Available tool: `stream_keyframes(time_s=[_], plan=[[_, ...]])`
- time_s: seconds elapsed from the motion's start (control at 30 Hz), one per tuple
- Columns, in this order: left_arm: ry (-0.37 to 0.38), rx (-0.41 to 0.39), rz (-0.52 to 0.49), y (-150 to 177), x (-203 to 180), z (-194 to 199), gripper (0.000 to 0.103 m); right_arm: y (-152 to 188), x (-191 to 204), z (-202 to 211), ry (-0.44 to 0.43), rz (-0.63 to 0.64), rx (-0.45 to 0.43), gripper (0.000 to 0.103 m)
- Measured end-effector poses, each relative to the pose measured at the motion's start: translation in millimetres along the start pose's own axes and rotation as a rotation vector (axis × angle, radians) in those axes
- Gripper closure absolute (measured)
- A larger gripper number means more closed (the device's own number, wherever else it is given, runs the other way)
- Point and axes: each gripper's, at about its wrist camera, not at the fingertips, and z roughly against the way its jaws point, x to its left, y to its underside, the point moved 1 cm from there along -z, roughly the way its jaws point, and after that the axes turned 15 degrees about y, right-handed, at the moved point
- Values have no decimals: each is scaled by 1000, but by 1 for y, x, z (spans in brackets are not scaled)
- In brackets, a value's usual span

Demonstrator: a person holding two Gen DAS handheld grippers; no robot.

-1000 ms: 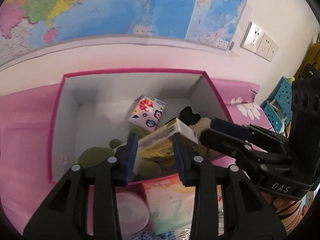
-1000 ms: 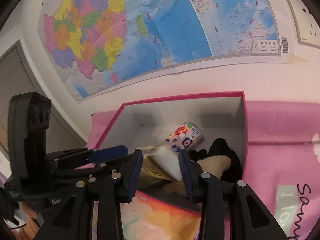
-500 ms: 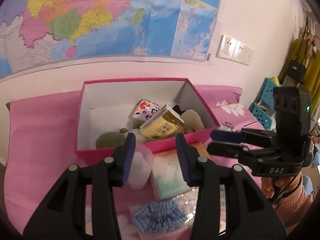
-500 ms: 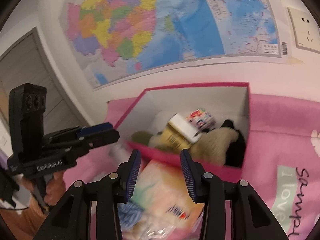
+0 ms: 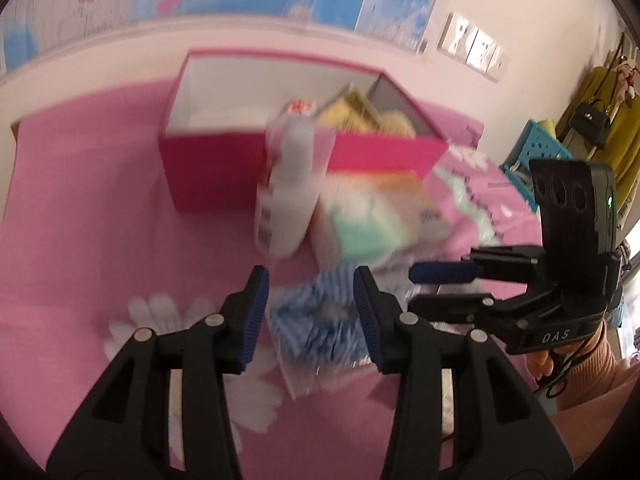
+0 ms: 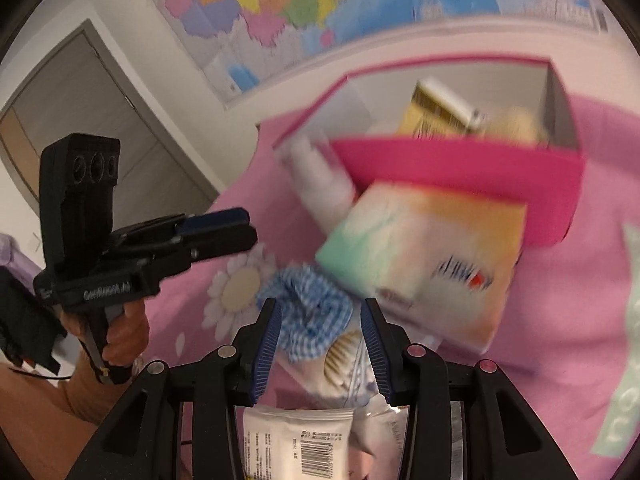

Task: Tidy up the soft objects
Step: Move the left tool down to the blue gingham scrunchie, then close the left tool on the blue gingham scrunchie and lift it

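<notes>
A pink box (image 5: 304, 168) (image 6: 460, 164) stands on the pink cloth; it holds a yellow tissue pack (image 5: 348, 114) (image 6: 436, 114) and a beige plush (image 5: 396, 122) (image 6: 520, 124). In front of it lie a pastel tissue pack (image 5: 372, 216) (image 6: 424, 252), a white bottle (image 5: 286, 200) (image 6: 320, 176) and a blue checked scrunchie (image 5: 316, 312) (image 6: 308, 304). My left gripper (image 5: 312, 312) is open, its jaws on either side of the scrunchie. My right gripper (image 6: 320, 340) is open just above the scrunchie and some packets (image 6: 344, 360).
A white sachet with a barcode (image 6: 296, 440) lies under my right gripper. The pink flowered cloth (image 5: 100, 240) covers the table. A map hangs on the wall behind the box (image 6: 300, 0). A blue crate (image 5: 532, 160) stands at the far right.
Both grippers have pulled back from the box and dropped down toward the scrunchie in front of it. The yellow tissue pack stays in the box. The frames are now motion-blurred.
</notes>
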Motion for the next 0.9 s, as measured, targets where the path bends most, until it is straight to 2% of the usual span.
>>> stream_keyframes(time_s=[0.23, 0.53, 0.6, 0.67, 0.83, 0.9], plan=[[21, 48, 25, 22, 4, -8, 57, 6, 14, -27, 27, 13, 54, 61], [37, 88, 42, 32, 10, -20, 57, 6, 34, -40, 90, 60, 42, 61], [44, 98, 53, 33, 11, -23, 57, 6, 37, -45, 95, 66, 50, 68], [52, 106, 65, 35, 13, -25, 57, 6, 39, -45, 114, 82, 44, 84], [64, 98, 71, 38, 13, -26, 57, 10, 38, -44, 102, 82, 32, 92], [69, 83, 64, 37, 12, -23, 62, 10, 38, -41, 90, 77, 26, 92]])
